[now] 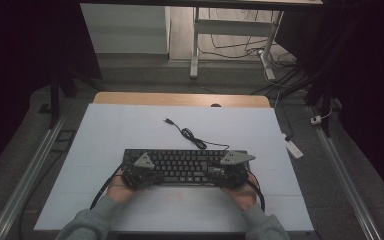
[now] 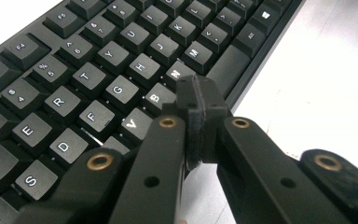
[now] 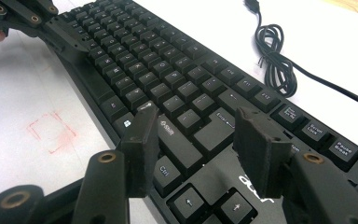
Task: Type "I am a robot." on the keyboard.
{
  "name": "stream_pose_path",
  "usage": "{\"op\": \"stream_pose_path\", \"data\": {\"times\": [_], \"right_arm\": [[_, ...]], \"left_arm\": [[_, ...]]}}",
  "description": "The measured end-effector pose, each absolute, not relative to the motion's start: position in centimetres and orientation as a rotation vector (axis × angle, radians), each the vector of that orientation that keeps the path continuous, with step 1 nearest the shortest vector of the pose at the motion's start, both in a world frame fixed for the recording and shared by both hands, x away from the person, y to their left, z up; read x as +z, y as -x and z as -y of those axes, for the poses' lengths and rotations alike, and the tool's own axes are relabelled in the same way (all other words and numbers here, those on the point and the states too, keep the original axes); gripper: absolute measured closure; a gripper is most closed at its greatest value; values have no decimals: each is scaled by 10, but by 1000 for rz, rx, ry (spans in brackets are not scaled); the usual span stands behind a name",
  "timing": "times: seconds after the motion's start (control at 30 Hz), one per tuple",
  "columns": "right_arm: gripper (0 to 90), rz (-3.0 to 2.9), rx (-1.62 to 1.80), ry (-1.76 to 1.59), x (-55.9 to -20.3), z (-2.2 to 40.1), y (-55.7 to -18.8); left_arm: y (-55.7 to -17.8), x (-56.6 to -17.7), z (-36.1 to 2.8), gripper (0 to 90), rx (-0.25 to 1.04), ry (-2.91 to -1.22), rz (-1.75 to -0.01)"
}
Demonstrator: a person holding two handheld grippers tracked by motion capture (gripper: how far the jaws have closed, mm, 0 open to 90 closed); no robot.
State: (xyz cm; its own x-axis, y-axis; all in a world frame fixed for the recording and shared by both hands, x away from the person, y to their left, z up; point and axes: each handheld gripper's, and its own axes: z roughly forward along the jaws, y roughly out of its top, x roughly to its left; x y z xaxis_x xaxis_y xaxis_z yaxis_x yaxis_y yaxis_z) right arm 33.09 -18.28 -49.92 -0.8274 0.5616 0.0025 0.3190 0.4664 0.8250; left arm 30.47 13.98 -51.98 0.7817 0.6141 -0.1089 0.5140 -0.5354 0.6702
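A wide white table (image 1: 130,130), flat and matte with a strip of pale wood showing along its far edge, is taking up most of the high view. Lying across its near middle is a long black keyboard (image 1: 180,166), a rectangular plastic slab with rows of squarish, slightly dished keycaps lettered in white. A thin black cable (image 1: 192,137) is running from the keyboard's far edge, bunching into a small coil and trailing off toward the back of the table, where its plug is resting on the white surface. A faint red square outline (image 3: 51,133) is showing on the tabletop just in front of the keyboard.

A person in grey sleeves is reaching in from the near edge with a tool in each hand. The left gripper (image 2: 196,100), made of black jointed plastic with brass-coloured rivets, is hovering over the keyboard's front edge near the B and N keys; its two jaws are pressed together with nothing between them. The right gripper (image 3: 196,140) is hanging over the keyboard's right end, above the Shift and Ctrl keys and the arrow keys; its rough-textured, blocky jaws are standing well apart, gripping nothing.
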Motion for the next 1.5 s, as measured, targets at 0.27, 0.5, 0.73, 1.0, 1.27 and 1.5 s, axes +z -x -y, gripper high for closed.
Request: {"op": "stream_pose_path", "data": {"times": [0.27,0.5,0.73,1.0,1.27,1.5], "right_arm": [[502,-2446,1283,-757,-500,183,-330],[501,-2448,1290,-754,-500,183,-331],[501,-2445,1292,-755,-499,183,-331],[501,-2442,1289,-768,-500,184,-331],[501,-2447,1286,-764,-501,184,-331],[501,-2445,1288,-763,-501,184,-331]], "left_arm": [[-303,-521,-138,891,207,-2274,-821],[-298,-510,-138,884,251,-2221,-793],[-298,-505,-146,605,264,-2157,-850],[-296,-500,-155,425,281,-2135,-897],[-297,-494,-165,298,302,-2112,-952],[-296,-488,-168,287,315,-2092,-951]]}}
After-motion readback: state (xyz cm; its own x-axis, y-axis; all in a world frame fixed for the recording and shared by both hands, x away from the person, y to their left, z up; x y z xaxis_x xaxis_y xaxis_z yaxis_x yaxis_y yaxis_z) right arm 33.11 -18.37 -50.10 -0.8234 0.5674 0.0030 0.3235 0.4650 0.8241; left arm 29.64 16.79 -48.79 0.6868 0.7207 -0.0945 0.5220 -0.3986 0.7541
